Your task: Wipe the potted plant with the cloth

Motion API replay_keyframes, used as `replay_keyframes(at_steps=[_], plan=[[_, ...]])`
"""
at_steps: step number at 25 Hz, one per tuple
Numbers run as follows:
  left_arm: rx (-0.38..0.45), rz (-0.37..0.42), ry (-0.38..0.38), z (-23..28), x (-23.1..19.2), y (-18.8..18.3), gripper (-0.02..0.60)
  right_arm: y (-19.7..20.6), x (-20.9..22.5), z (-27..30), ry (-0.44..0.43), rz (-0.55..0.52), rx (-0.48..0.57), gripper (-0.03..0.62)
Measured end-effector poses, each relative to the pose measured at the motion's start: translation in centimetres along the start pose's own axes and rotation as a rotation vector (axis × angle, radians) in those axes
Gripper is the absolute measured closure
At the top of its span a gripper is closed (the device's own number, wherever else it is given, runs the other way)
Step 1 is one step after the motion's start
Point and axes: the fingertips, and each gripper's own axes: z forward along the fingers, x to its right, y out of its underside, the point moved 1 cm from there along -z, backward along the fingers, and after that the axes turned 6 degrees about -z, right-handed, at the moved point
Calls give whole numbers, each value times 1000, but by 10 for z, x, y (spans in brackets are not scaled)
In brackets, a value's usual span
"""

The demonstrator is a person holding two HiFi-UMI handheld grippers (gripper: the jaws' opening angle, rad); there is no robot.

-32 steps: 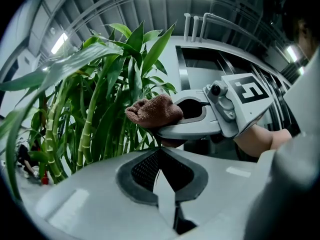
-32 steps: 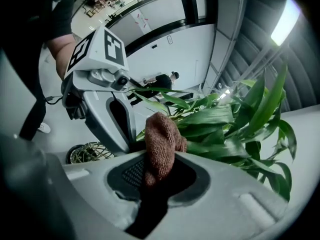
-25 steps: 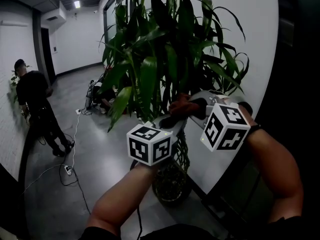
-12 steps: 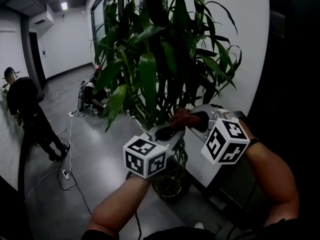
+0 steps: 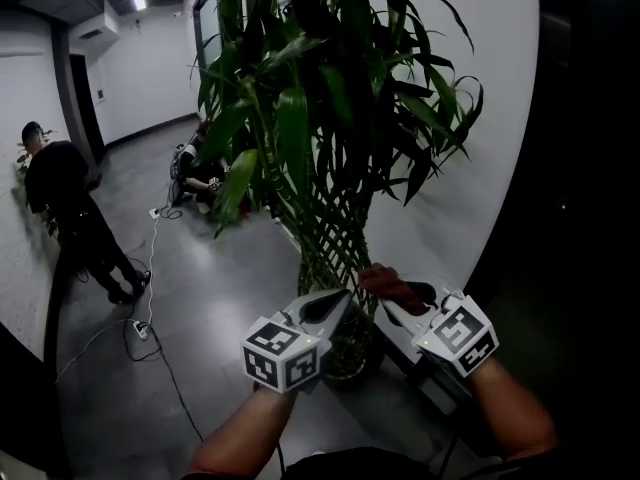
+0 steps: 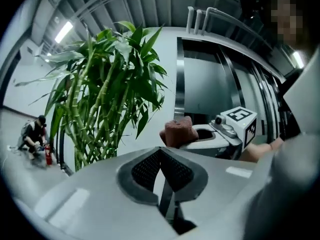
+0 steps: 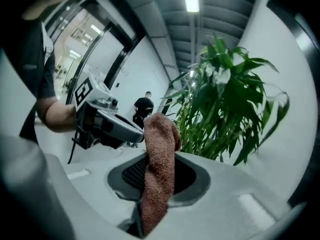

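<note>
A tall potted plant (image 5: 320,118) with long, glossy, strap-shaped green leaves and braided lattice stems stands on a polished grey floor (image 5: 200,298) against a curved white wall (image 5: 470,208). Its dark round pot (image 5: 350,358) is partly hidden behind the two hand-held grippers, which sit low in the head view, near the stems and well below the leaves.

The right gripper (image 5: 395,303) has its jaws closed on a rust-brown terry cloth (image 7: 157,169). The cloth runs up between the jaws and bunches in a soft wad past their tips. The left gripper (image 6: 160,159) has its jaws closed with nothing between them.

The cloth looks light, limp and easy to compress, so the protruding wad is probably the part to wipe with (the hard jaw tips could scratch). The leaves look thin and springy, and are likely to bend away from pressure and to crease or tear if pinched hard. Each would best be steadied lightly from beneath, near where it joins the stem, then wiped outward toward its tip. The braided stems seem the stiffest part.

A person in dark clothes (image 5: 65,198) stands far down the hall.
</note>
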Motion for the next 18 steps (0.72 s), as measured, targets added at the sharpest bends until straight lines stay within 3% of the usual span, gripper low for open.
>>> replay_keyframes(at_steps=[5,9,12,18], plan=[[11,-93,-106,-28,24,34,565,41,-34,-50,-15,283,127,528],[-24,-87,-163,-46,67,74,565,84,-59,-103,-29,509,145,528],[-39,-82,-236,-56,99,98,565,106,-86,-143,-67,546,121,528],[-69,-127,-305,-67,156,158,565,139,-126,-214,-117,571,128,528]])
